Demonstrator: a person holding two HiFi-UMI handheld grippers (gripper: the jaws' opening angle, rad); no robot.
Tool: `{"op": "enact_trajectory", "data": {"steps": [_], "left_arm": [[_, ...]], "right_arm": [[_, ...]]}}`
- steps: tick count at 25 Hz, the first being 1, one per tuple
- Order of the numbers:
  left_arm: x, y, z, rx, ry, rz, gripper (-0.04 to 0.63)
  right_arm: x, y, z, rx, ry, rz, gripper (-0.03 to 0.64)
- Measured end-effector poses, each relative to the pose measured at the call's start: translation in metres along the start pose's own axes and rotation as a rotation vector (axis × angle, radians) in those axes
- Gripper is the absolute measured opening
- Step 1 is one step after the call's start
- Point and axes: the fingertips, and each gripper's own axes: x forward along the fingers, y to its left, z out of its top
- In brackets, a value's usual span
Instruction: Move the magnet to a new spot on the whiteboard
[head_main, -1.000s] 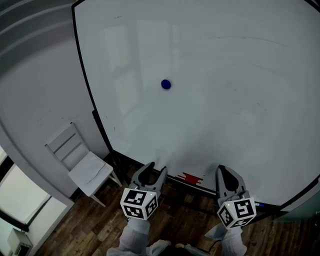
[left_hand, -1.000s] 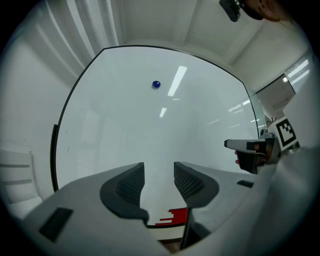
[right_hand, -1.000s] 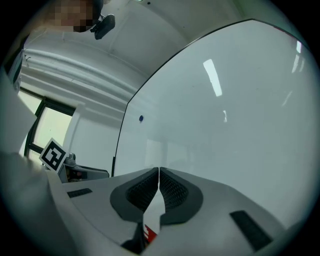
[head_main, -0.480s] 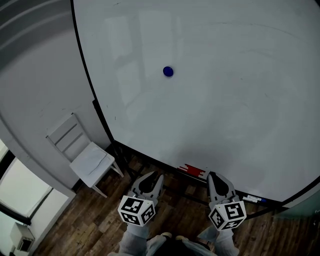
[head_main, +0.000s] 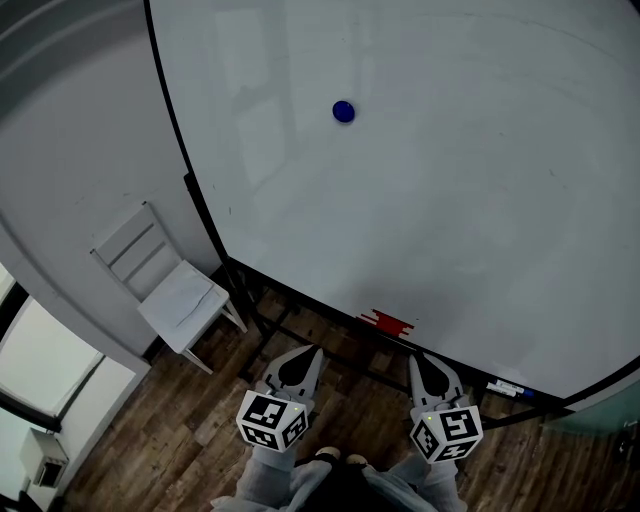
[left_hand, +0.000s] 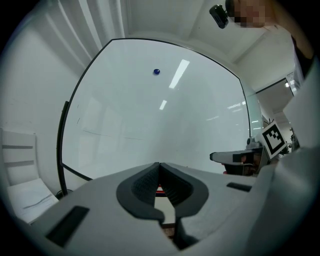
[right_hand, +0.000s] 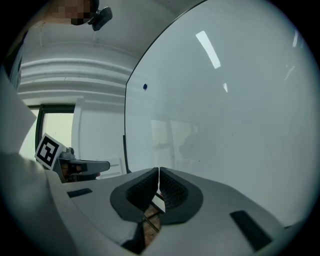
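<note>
A small round blue magnet (head_main: 344, 111) sticks high on the large whiteboard (head_main: 450, 190); it shows as a dot in the left gripper view (left_hand: 156, 72) and the right gripper view (right_hand: 145, 87). Both grippers hang low in front of the board's bottom edge, far below the magnet. My left gripper (head_main: 305, 357) is shut with nothing between its jaws, tips touching (left_hand: 159, 165). My right gripper (head_main: 421, 362) is also shut and empty (right_hand: 158, 171). Each shows its marker cube to the other's camera.
A white chair (head_main: 165, 300) stands left of the board against the wall. A red eraser-like object (head_main: 388, 322) and a marker (head_main: 510, 387) lie on the board's bottom ledge. Dark wooden floor (head_main: 170, 440) lies below; a window (head_main: 40, 390) is at the lower left.
The left gripper's jaws closed from wide open to shut. Both grippers dropped lower and back from the board, and the head view tilted so the magnet sits higher in frame.
</note>
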Motion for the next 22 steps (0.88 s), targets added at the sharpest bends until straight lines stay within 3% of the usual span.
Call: {"op": "enact_trajectory", "data": {"steps": [4, 13, 22], "left_arm": [[-0.003, -0.004, -0.008, 0.026, 0.007, -0.017, 0.009], [0.003, 0.001, -0.009, 0.075, 0.018, 0.037, 0.009], [0.007, 0.003, -0.012, 0.072, 0.025, 0.055, 0.009]], "right_arm": [[-0.001, 0.001, -0.009, 0.004, 0.025, -0.004, 0.029], [-0.001, -0.003, -0.012, 0.021, 0.044, 0.008, 0.029], [-0.001, -0.003, -0.013, 0.035, 0.048, 0.014, 0.029]]}}
